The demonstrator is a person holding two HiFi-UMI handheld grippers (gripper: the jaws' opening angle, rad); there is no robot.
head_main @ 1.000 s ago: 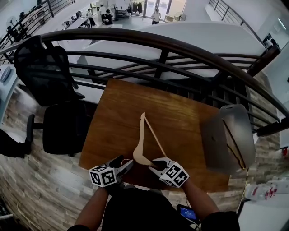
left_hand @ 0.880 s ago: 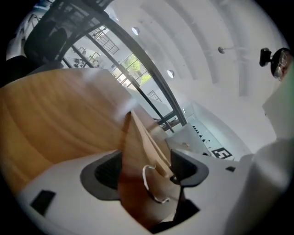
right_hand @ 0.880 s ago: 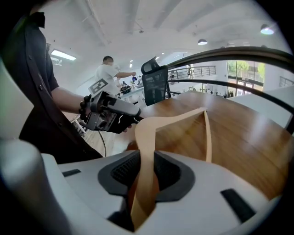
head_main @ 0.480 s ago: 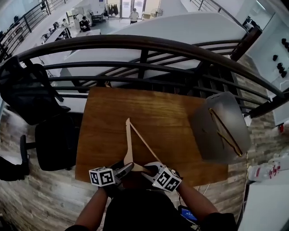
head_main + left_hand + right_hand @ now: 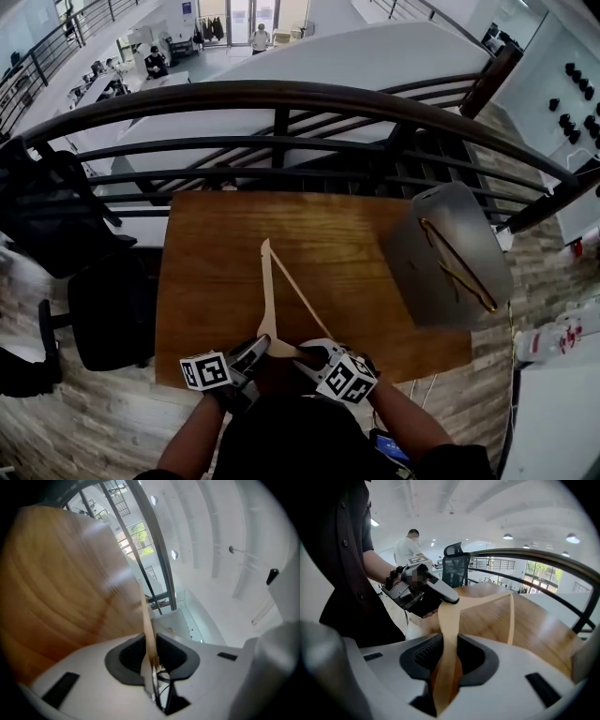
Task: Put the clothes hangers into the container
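A pale wooden hanger lies over the wooden table, its near end at the table's front edge. My left gripper is closing on that end from the left. In the left gripper view the hanger's thin edge runs between the pads of the left gripper, and they press on it. My right gripper is shut on the hanger from the right. In the right gripper view the hanger's flat arm fills the right gripper. A grey container at the table's right holds another hanger.
A dark curved railing runs behind the table's far edge. A black office chair stands left of the table. A person stands in the background of the right gripper view. White and red items lie on the floor, right.
My left gripper has come in from the left to the hanger's near end and closed on it. The right gripper has kept its hold there.
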